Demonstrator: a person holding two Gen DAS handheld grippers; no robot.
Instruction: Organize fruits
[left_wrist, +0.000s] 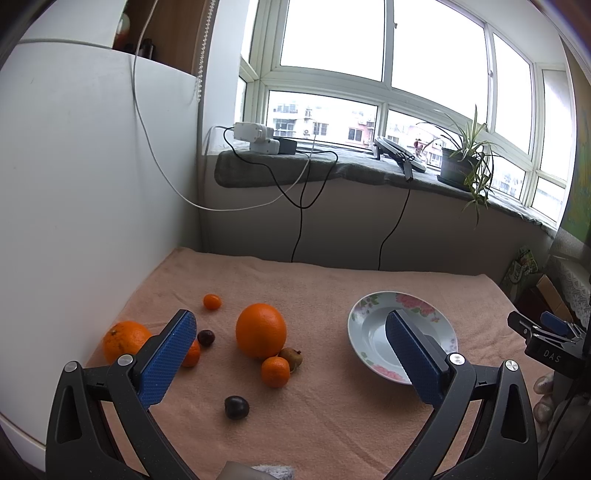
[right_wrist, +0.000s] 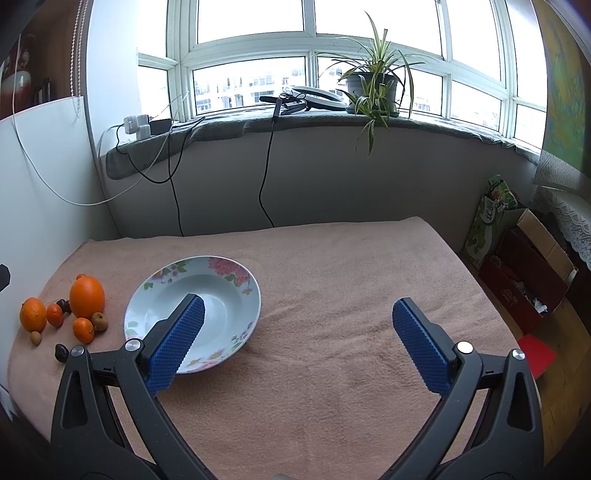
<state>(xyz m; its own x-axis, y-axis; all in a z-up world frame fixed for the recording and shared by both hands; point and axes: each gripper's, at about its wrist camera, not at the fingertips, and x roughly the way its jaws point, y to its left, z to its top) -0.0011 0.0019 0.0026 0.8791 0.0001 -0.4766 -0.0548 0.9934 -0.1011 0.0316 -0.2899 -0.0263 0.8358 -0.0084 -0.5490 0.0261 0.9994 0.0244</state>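
Fruit, incl. big orange (left_wrist: 260, 330), sits loose on towel-covered worktop (left_wrist: 332, 424) btwn left gripper (left_wrist: 291, 354) fingers, both grippers' fingers spread w/ nothing held, empty floral plate (right_wrist: 229, 295) ahead of right gripper (right_wrist: 297, 345), prob. the destination.

Two forward wrist views, shared plate (left_wrist: 373, 334)

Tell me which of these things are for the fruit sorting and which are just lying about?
For the job:
- large orange
- smaller orange
- small tangerine
- dark chestnut-like fruit
- floral plate, holding nothing

Just lying about:
- potted spider plant
- white chargers
- cardboard boxes
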